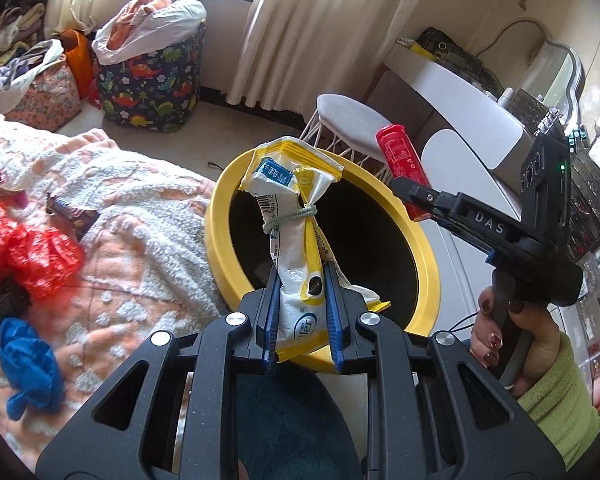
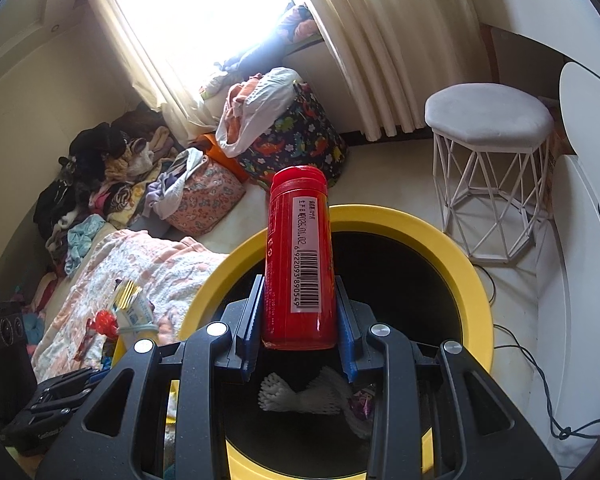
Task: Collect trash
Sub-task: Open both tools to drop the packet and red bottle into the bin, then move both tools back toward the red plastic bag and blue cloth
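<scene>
My left gripper (image 1: 302, 280) is shut on a crumpled white and yellow packet (image 1: 296, 216) tied with a green band, held over the yellow-rimmed bin (image 1: 220, 216). The packet shows again at the left of the right wrist view as a packet (image 2: 134, 308). My right gripper (image 2: 298, 292) is shut on a red cylindrical bottle (image 2: 298, 256) with a barcode label, upright above the bin (image 2: 476, 280). In the left wrist view that red bottle (image 1: 400, 160) sticks up from the right gripper (image 1: 414, 202) over the bin's far rim. White foam netting (image 2: 300, 394) lies inside the bin.
A pink and white blanket (image 1: 120, 208) left of the bin carries a red plastic bag (image 1: 24, 248), a blue cloth (image 1: 28, 364) and wrappers (image 1: 72, 212). A white wire stool (image 2: 488, 160), a dinosaur-print basket (image 2: 300, 140), a white desk (image 1: 452, 88) and floor cables (image 2: 540, 380) surround the bin.
</scene>
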### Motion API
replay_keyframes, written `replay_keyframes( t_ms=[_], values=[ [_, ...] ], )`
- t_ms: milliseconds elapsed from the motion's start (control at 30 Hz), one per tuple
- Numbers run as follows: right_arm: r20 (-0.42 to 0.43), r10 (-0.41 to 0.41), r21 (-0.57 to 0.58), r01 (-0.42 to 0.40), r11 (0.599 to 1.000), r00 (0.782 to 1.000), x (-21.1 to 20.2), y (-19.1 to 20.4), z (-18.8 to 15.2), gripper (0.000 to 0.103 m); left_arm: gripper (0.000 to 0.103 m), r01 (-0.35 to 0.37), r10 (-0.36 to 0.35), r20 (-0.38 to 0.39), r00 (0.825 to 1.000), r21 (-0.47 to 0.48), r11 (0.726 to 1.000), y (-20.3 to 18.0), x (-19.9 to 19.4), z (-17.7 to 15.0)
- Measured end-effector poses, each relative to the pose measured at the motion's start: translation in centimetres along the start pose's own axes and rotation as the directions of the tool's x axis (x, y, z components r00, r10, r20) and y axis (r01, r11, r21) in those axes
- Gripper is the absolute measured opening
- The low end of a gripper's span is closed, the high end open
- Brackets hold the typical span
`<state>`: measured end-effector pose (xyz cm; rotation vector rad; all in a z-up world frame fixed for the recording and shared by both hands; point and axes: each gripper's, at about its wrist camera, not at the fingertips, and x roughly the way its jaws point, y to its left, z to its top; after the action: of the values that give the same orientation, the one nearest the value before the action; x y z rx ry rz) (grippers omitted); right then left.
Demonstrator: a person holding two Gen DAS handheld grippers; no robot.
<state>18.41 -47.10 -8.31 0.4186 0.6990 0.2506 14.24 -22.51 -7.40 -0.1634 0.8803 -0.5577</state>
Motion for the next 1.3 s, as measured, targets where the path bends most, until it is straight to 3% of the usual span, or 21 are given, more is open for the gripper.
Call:
replay_keyframes(
  t_ms=[567, 600, 633, 667, 700, 833, 1300],
  values=[
    [-0.063, -0.019, 0.043, 0.022, 0.999, 0.998, 1.7, -1.7, -0.2, 0.032, 0.015, -0.054, 0.054, -0.014, 0.998, -0.016, 0.998, 1.1, 4.3, 2.4],
    [-0.069, -0.017, 0.047, 0.02, 0.999, 0.997, 1.9, -1.7, -0.2, 0.041, 0.019, -0.057, 0.057, -0.011, 0.998, -0.018, 0.998, 1.2, 4.3, 2.4],
    [-0.075, -0.017, 0.051, 0.021, 0.998, 0.997, 2.0, -1.8, -0.3, 0.056, 0.034, -0.059, 0.059, -0.005, 0.998, -0.023, 0.998, 1.4, 4.2, 2.5],
    [-0.073, -0.025, 0.051, 0.029, 0.998, 0.997, 2.0, -1.8, -0.3, 0.061, 0.045, -0.067, 0.067, 0.005, 0.998, -0.029, 0.997, 1.6, 4.0, 2.5],
    [-0.071, -0.031, 0.048, 0.034, 0.998, 0.997, 2.1, -1.7, -0.3, 0.065, 0.059, -0.073, 0.073, 0.014, 0.997, -0.031, 0.997, 1.7, 3.7, 2.4],
    [-0.065, -0.052, 0.01, 0.052, 0.999, 0.997, 2.1, -0.9, -0.4, 0.068, 0.09, -0.109, 0.111, 0.065, 0.992, -0.034, 0.993, 2.3, 2.1, 2.2],
    [0.031, -0.044, -0.072, 0.046, 0.996, 0.999, 0.8, 2.5, -0.7, 0.079, 0.092, -0.178, 0.193, 0.176, 0.965, -0.1, 0.979, 5.2, -3.1, 1.8]
  ],
)
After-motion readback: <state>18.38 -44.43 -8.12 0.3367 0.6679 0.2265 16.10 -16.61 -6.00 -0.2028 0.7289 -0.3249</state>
